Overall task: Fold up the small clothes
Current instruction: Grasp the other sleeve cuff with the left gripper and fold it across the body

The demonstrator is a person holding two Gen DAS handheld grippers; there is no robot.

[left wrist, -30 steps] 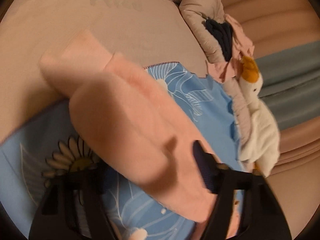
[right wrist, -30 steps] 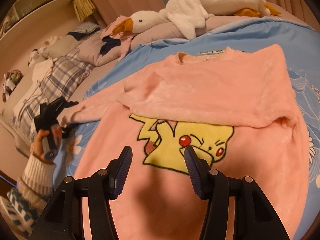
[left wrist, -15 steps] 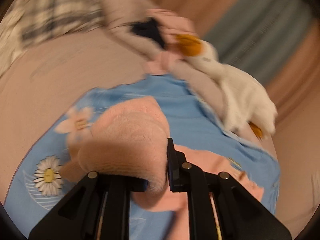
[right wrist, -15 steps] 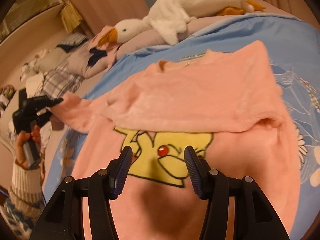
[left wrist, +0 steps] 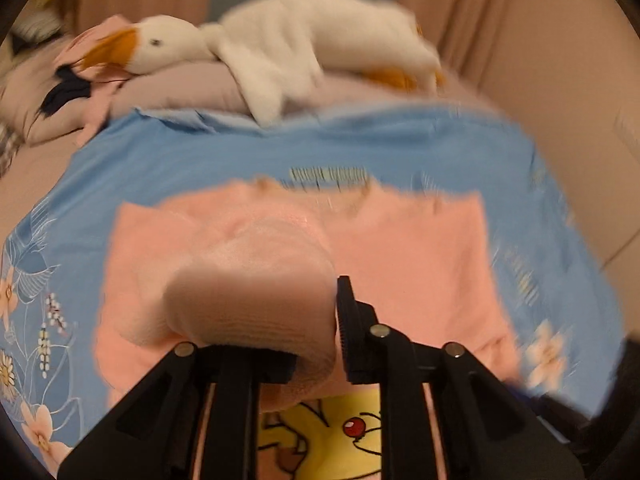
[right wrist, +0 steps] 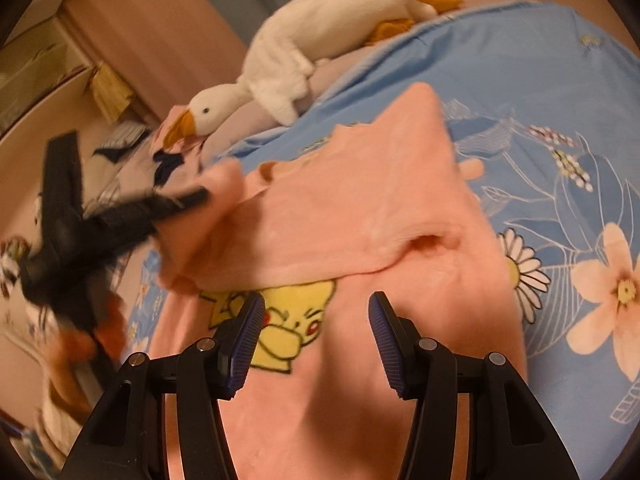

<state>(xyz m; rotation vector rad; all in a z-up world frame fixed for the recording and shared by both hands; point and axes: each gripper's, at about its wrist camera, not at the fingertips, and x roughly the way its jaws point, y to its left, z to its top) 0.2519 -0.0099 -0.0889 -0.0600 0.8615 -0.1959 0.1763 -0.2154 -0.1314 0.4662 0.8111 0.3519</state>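
A pink fleece sweatshirt [right wrist: 360, 216] with a yellow cartoon print [right wrist: 280, 320] lies on a blue floral sheet [right wrist: 560, 128]. Its right sleeve is folded across the chest. My left gripper [left wrist: 316, 320] is shut on the left sleeve [left wrist: 256, 292] and holds it above the sweatshirt's chest [left wrist: 408, 264]; it also shows blurred in the right wrist view [right wrist: 176, 204]. My right gripper [right wrist: 316, 340] is open and empty, hovering over the lower front of the sweatshirt by the print.
A white plush goose [left wrist: 280, 48] lies on a pillow [left wrist: 168, 96] at the head of the bed, also in the right wrist view [right wrist: 288, 72]. Pink and dark clothes [left wrist: 76, 84] are heaped at far left. Curtains [left wrist: 500, 20] hang behind.
My left gripper has swung the left sleeve from the bed's side in over the sweatshirt's chest. My right gripper has stayed open over the print, shifting slightly.
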